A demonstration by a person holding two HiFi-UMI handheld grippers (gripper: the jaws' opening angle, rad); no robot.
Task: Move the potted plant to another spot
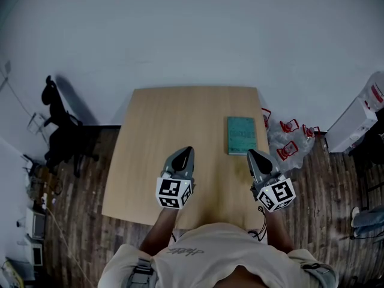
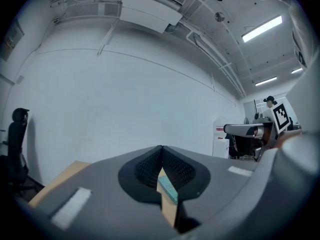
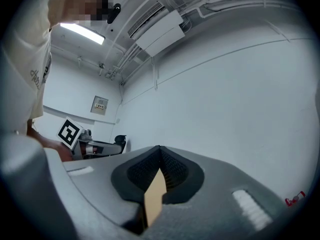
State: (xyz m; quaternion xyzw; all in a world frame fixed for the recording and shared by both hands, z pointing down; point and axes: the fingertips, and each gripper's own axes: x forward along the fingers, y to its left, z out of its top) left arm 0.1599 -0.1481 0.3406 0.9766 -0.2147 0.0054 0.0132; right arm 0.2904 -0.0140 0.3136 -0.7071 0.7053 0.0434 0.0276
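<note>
No potted plant shows in any view. My left gripper (image 1: 187, 151) hangs over the near middle of the wooden table (image 1: 168, 119), pointing level toward the far wall, its jaws shut with nothing held. My right gripper (image 1: 252, 153) hovers over the near right part of the table, just short of a teal book (image 1: 241, 135), and it is also shut and empty. In the left gripper view the tips (image 2: 161, 148) meet, and the book (image 2: 168, 189) shows through the gap below them. In the right gripper view the tips (image 3: 159, 148) meet as well.
A black office chair (image 1: 60, 131) stands left of the table. Clear plastic bags with red print (image 1: 289, 138) and a white box (image 1: 351, 125) lie on the wood floor to the right. A pale wall runs behind the table.
</note>
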